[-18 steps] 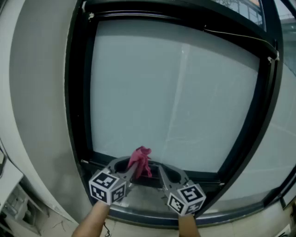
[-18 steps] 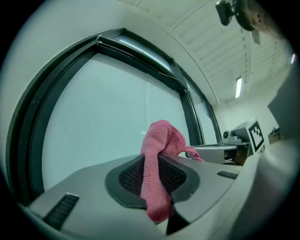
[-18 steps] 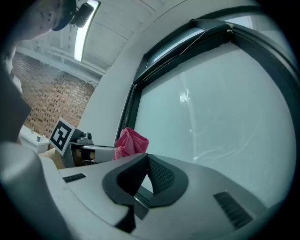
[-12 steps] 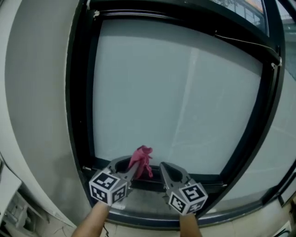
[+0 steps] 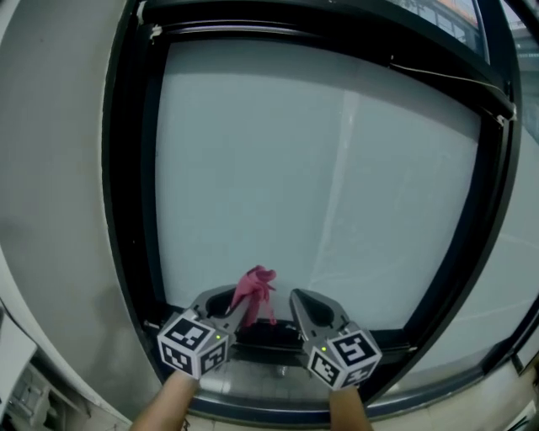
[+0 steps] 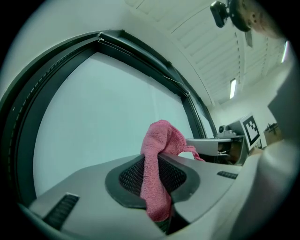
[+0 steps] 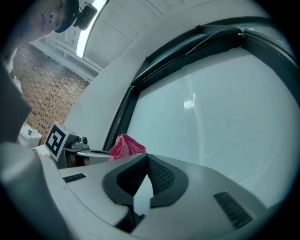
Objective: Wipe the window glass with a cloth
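Before pale window glass (image 5: 320, 168), black frame (image 5: 126, 210): left gripper (image 5: 242, 305) clamps pink cloth (image 5: 255, 284); right gripper (image 5: 296, 300) closed, empty.

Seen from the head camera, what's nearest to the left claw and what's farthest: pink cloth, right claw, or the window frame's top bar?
1. The pink cloth: pinched in the left claw itself.
2. The right claw: close beside it, on the right.
3. The window frame's top bar: far off, at the view's top edge.
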Motion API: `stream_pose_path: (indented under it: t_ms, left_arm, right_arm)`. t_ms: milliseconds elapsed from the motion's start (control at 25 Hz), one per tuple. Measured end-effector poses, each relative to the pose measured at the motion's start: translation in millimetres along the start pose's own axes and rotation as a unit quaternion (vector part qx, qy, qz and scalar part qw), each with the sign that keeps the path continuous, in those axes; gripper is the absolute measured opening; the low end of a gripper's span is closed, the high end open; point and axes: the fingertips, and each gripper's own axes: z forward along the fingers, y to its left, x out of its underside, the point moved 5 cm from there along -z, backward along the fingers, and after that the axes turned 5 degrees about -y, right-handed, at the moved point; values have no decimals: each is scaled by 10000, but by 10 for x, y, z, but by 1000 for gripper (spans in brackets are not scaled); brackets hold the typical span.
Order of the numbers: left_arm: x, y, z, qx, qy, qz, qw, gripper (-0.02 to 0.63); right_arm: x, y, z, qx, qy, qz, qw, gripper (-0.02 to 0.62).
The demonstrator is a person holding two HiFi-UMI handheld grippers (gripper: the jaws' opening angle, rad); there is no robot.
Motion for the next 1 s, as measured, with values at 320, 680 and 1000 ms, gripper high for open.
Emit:
stream_pose_path:
  t_ms: [320,680,1000]
  left_arm:
    - [-142,-50,291,-864,-195,242,9958,57]
    - [-287,163,295,-1276,-203,649,9895,57]
    - [-993,830,277,-1946,-548,1400,9693,57]
  right_arm:
    - [-60,-451,40,-682,-265,213,9971,2]
    - [-88,-461,308,-807,-220,65,9965,2]
    - [-483,-229,753,-1018,-246,-313,9940,2]
